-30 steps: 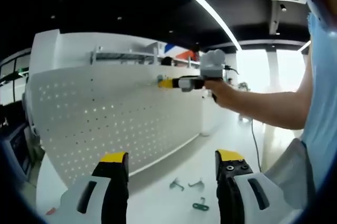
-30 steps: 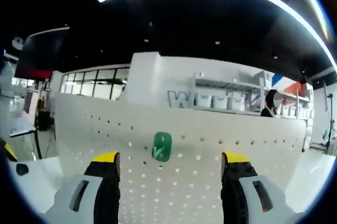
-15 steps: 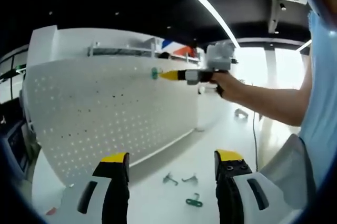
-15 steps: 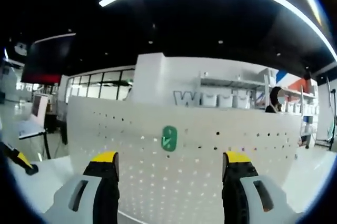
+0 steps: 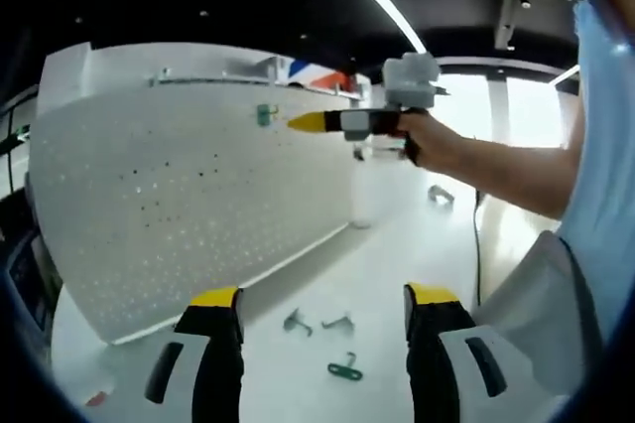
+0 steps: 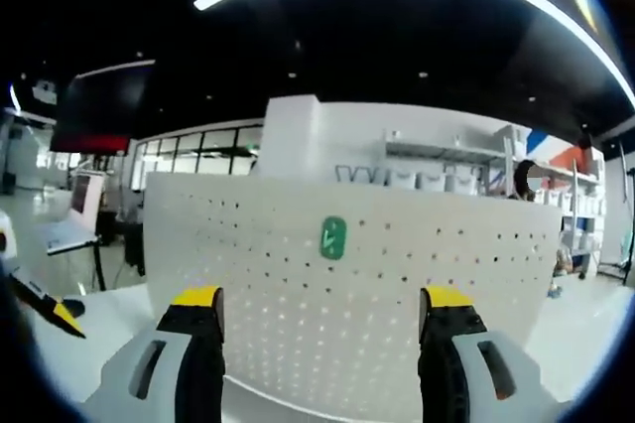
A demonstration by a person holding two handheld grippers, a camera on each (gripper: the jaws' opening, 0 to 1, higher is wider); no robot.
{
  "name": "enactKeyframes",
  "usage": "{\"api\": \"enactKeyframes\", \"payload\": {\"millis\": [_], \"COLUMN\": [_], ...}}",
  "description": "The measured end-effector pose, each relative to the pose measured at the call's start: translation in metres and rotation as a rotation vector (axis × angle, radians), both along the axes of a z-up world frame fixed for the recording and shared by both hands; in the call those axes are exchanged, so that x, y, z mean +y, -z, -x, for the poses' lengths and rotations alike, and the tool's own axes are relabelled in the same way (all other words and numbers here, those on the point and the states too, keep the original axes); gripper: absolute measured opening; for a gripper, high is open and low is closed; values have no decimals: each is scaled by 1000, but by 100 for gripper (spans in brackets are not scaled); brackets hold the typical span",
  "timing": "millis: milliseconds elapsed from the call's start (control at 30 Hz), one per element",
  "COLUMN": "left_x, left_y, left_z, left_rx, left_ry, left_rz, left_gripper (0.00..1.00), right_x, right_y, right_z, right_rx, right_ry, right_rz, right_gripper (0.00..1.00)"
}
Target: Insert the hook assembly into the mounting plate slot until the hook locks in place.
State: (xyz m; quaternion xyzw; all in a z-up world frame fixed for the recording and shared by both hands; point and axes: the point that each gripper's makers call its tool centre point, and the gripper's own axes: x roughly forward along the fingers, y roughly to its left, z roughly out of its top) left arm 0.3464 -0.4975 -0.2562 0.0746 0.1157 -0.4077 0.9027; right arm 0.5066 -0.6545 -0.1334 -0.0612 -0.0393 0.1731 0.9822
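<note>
Judging the green hook (image 6: 333,238) light and rigid on the pegboard (image 6: 298,324), we keep both tools (image 6: 322,309) (image 5: 322,304) open, empty.

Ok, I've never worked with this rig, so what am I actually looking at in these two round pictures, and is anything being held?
A person holds a two-jaw gripper in each hand, and each carries a fisheye camera looking along its own yellow-tipped jaws. In the left gripper view, the left gripper is open and empty above a white table with three small hooks on it. The right gripper reaches in from the right, near a white pegboard. In the right gripper view, its jaws stand apart and empty, facing a green hook mounted on the pegboard.
</note>
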Motion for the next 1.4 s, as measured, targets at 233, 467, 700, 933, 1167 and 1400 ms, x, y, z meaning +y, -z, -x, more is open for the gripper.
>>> {"api": "enactKeyframes", "payload": {"millis": [233, 467, 700, 933, 1167, 1400], "left_x": [-10, -17, -28, -29, -24, -26], "left_y": [17, 31, 47, 54, 63, 72], "left_z": [7, 12, 16, 16, 13, 11], "left_rx": [33, 61, 91, 101, 126, 147], "left_ry": [22, 39, 68, 74, 52, 51], "left_rz": [-29, -53, -86, -120, -153, -191], "left_gripper": [66, 65, 65, 62, 56, 54], "right_x": [3, 1, -1, -2, -3, -9], "right_y": [13, 21, 13, 16, 23, 24], "right_z": [10, 16, 16, 16, 17, 17], "right_rx": [19, 40, 21, 24, 39, 39], "right_ry": [-19, -23, -22, -23, -27, -18], "right_rz": [9, 5, -4, -2, -2, -6], "right_gripper": [81, 80, 80, 79, 79, 79]}}
